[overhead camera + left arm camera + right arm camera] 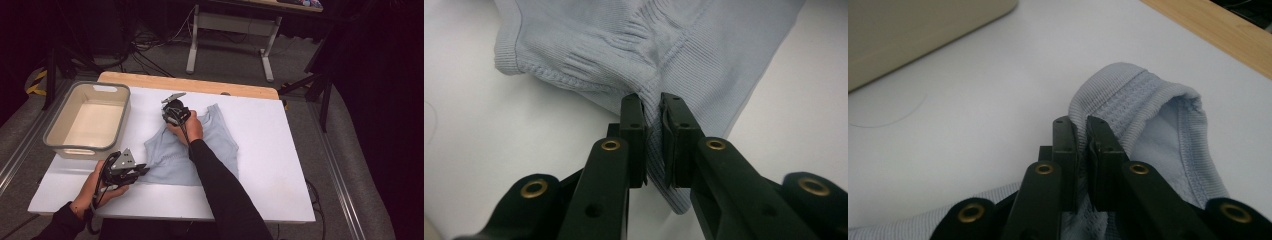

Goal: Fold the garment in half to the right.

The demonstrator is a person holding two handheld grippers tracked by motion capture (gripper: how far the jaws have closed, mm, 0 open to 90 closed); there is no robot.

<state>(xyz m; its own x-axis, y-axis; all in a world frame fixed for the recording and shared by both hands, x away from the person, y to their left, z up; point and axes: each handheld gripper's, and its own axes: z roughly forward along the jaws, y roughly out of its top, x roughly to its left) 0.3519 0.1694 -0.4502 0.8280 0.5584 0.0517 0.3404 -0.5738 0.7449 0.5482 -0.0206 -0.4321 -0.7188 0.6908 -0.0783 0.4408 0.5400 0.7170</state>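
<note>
A light blue ribbed tank top (pixel 220 145) lies flat on the white table top (pixel 280 165). At the garment's near-left hem corner my left gripper (pixel 142 171) is shut on the fabric; in the left gripper view the pads (pixel 653 107) pinch a bunched fold of the knit cloth (pixel 624 45). My right gripper (pixel 172 116) sits at the far-left shoulder strap, shut on it. The right gripper view shows the jaws (pixel 1081 131) clamped on the strap's ribbed edge (pixel 1143 100), which stands up in a loop. The other strap (pixel 215 111) lies flat.
An empty beige bin with a grey rim (pixel 60 142) stands at the table's left. A strip of bare wood (pixel 200 85) runs along the far edge. White surface lies free to the right of the top. Beyond the table are desk legs (pixel 192 50) and floor cables.
</note>
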